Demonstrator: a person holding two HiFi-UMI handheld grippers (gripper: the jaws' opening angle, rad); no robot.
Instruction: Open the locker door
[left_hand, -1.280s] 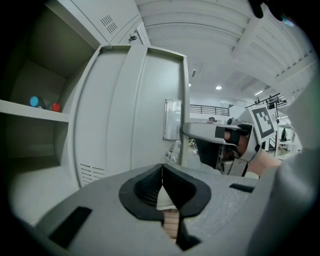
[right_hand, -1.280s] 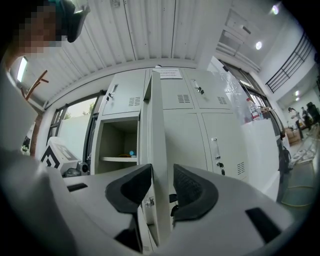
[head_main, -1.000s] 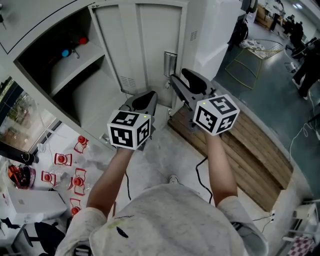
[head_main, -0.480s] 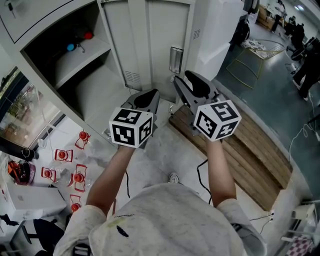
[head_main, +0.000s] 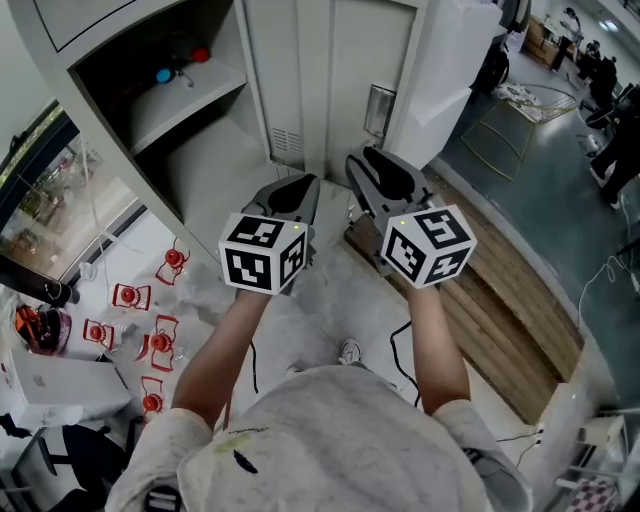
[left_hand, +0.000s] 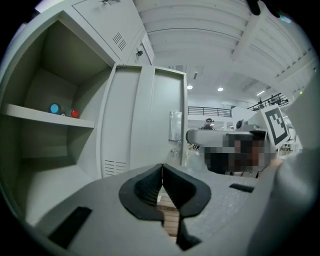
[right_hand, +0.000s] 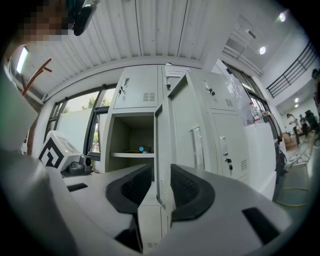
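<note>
Right gripper (right_hand: 161, 184) closing around one door edge (right_hand: 163, 145), left gripper (left_hand: 162, 186) closed

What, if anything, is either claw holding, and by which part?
Nothing: left claw shut, empty; right claw closing, pads not touching the locker door edge.

Locker door (head_main: 335, 80): pale grey-white, plain, w/ a block of thin dark vent slits low down. Handle (head_main: 378, 108): shiny silver. Open compartment (head_main: 190, 160): same pale grey, darker in the shade. On its shelf (head_main: 200, 92): one blue bit (head_main: 163, 75), one red bit (head_main: 201, 55). L tongs (left_hand: 162, 169): mid-grey body, black ribbed pads (left_hand: 145, 187). Its cube (head_main: 262, 252): white w/ black square-marker patterns, tiny green light. Planks (head_main: 500, 290): brown wood, striped by dark gaps. Floor (head_main: 325, 305): mottled grey-white by the feet, dark grey-green farther right. Small items (head_main: 160, 345) at left: red & white. Shirt (head_main: 330, 440): light grey-beige, a few small dark marks.
</note>
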